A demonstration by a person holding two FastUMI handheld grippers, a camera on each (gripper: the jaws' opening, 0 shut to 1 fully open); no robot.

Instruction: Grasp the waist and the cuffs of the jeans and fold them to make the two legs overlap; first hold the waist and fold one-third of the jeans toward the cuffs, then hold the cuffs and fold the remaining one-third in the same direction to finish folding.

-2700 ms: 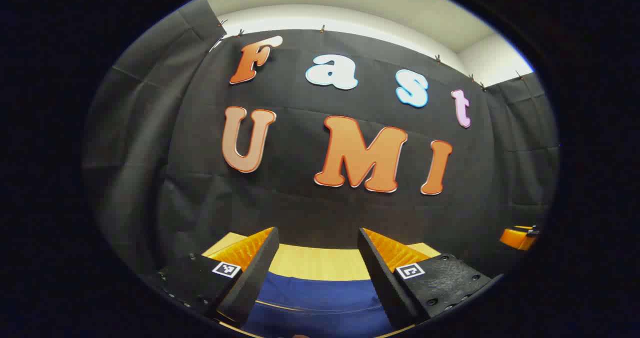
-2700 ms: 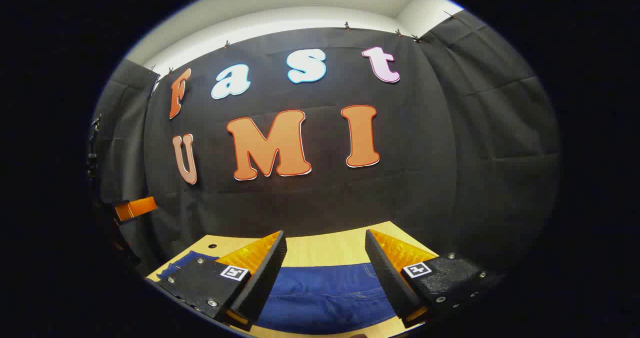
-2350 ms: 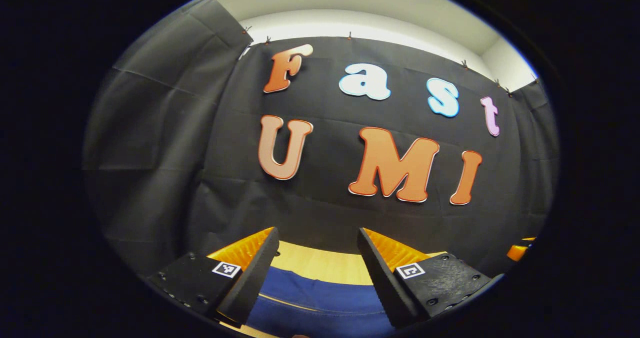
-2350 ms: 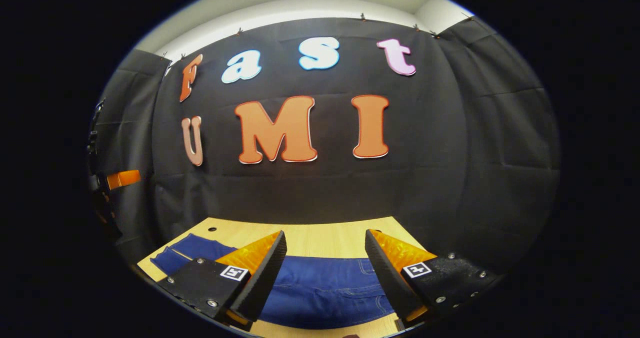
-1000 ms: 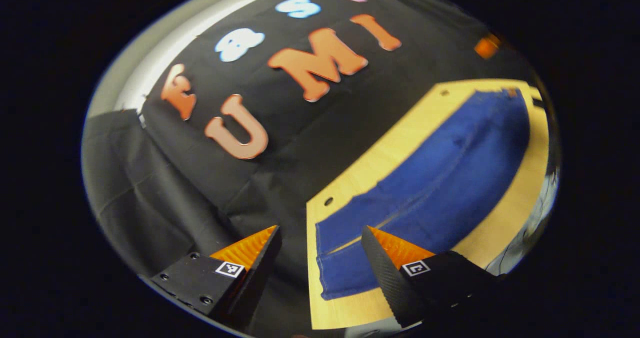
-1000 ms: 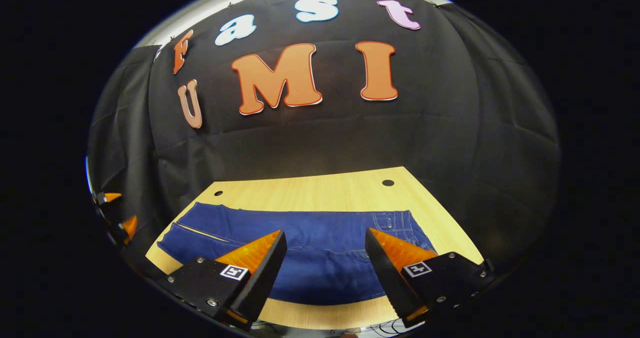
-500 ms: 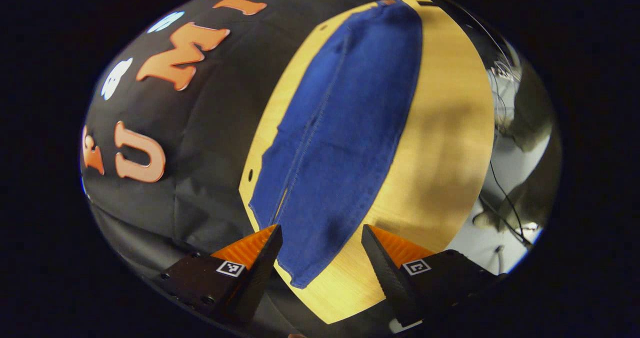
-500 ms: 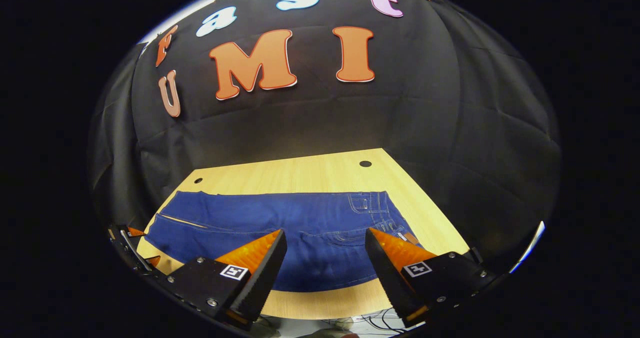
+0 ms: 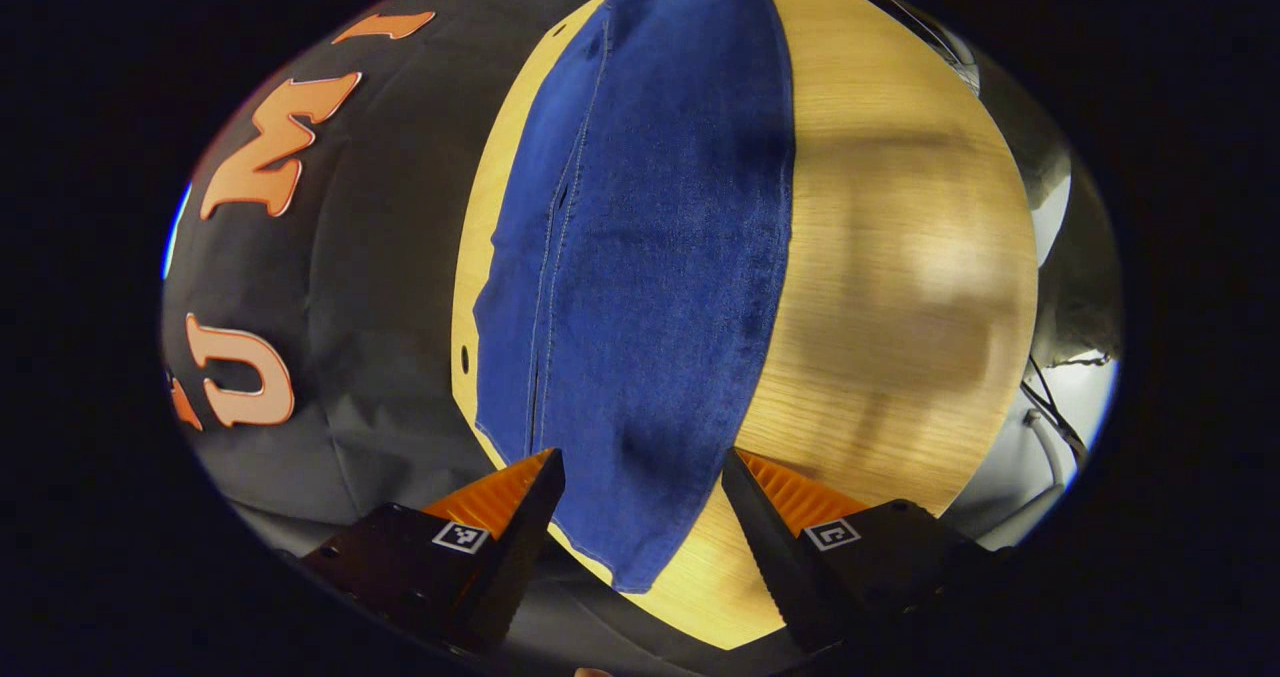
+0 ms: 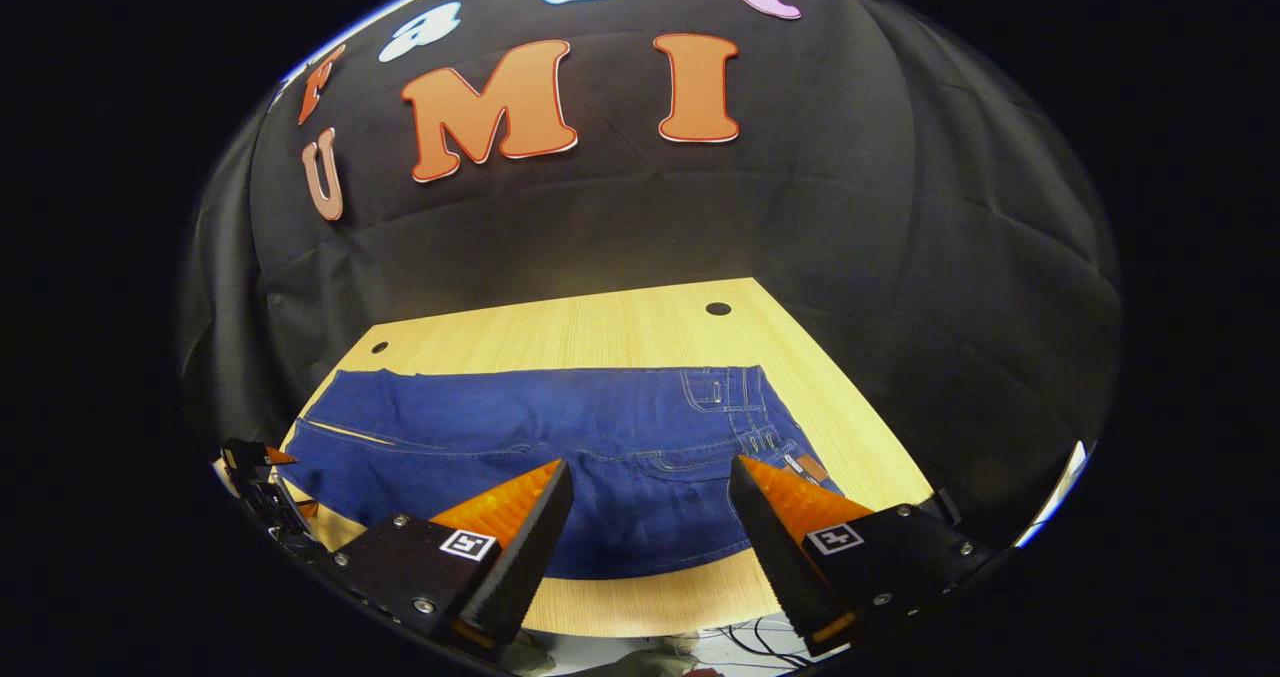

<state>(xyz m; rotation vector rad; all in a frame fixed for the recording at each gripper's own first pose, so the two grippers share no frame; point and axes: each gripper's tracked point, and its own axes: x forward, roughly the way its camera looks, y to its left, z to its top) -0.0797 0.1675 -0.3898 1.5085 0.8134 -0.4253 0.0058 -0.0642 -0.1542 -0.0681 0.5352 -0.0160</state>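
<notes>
The jeans (image 9: 650,257) are a deep, even blue, with lighter stitching running down the leg seam, and in the right gripper view the jeans (image 10: 560,437) show pale thread lines around the pockets plus a small brownish patch (image 10: 805,469) near the waist. The table (image 9: 900,287) is a light yellowish wood with a fine straight grain, and a darker blurry shadow sits across it. A couple of small black holes (image 10: 718,309) dot the tabletop. The cloth wall (image 10: 900,207) behind is plain matte black with soft creases. Each gripper body carries a little black-and-white square marker (image 10: 468,545).
</notes>
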